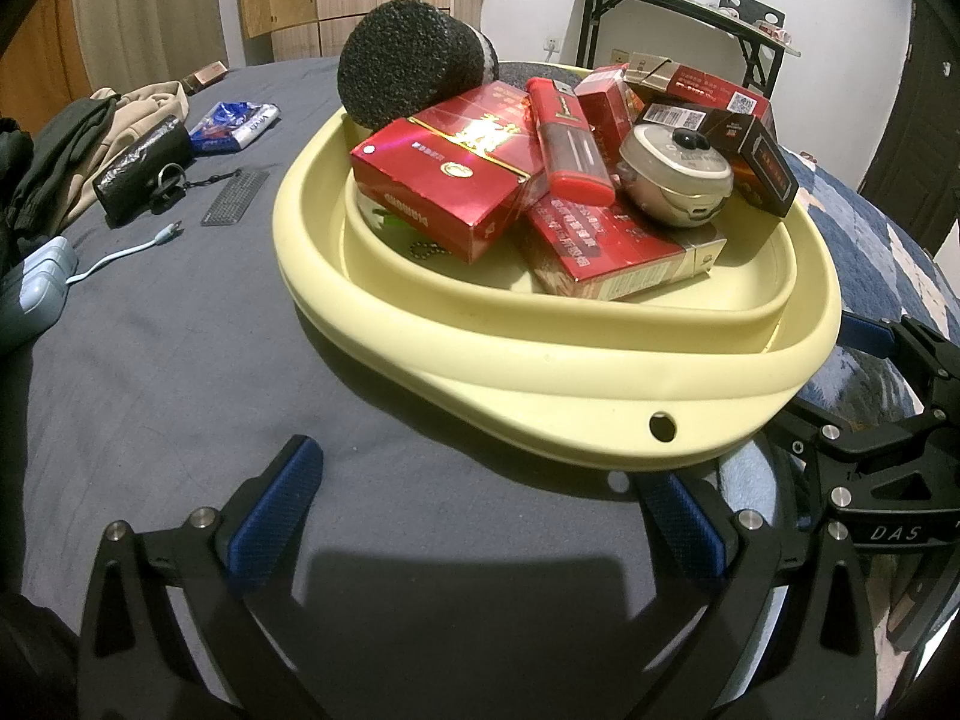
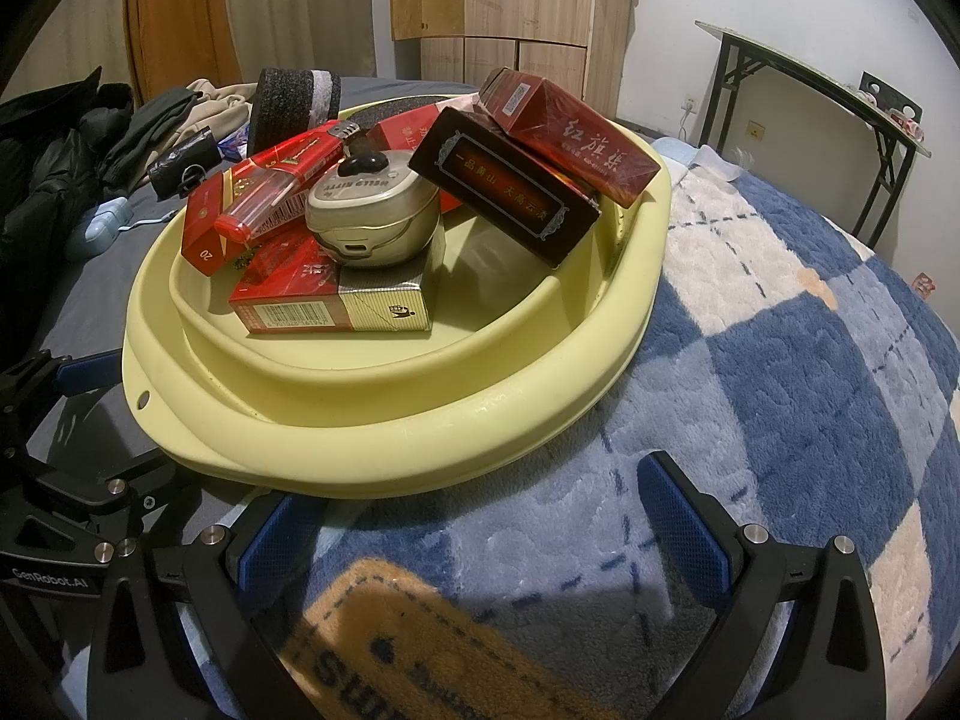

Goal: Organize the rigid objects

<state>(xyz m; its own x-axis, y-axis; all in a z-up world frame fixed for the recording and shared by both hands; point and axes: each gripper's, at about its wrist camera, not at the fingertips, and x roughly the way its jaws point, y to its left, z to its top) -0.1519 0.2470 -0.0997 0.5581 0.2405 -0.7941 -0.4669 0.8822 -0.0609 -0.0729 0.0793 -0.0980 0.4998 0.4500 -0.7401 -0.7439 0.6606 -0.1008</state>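
A pale yellow basin sits on the bed, piled with red cigarette boxes, a red lighter, a silver round case, a dark box and a black foam roll. The same basin shows in the right wrist view with the silver case and dark box. My left gripper is open and empty just in front of the basin's near rim. My right gripper is open and empty, also in front of the rim.
On the grey sheet to the left lie clothes, a black pouch, a blue-white packet, a small grid piece and a light blue charger with cable. A blue checked blanket covers the right side. A folding table stands by the wall.
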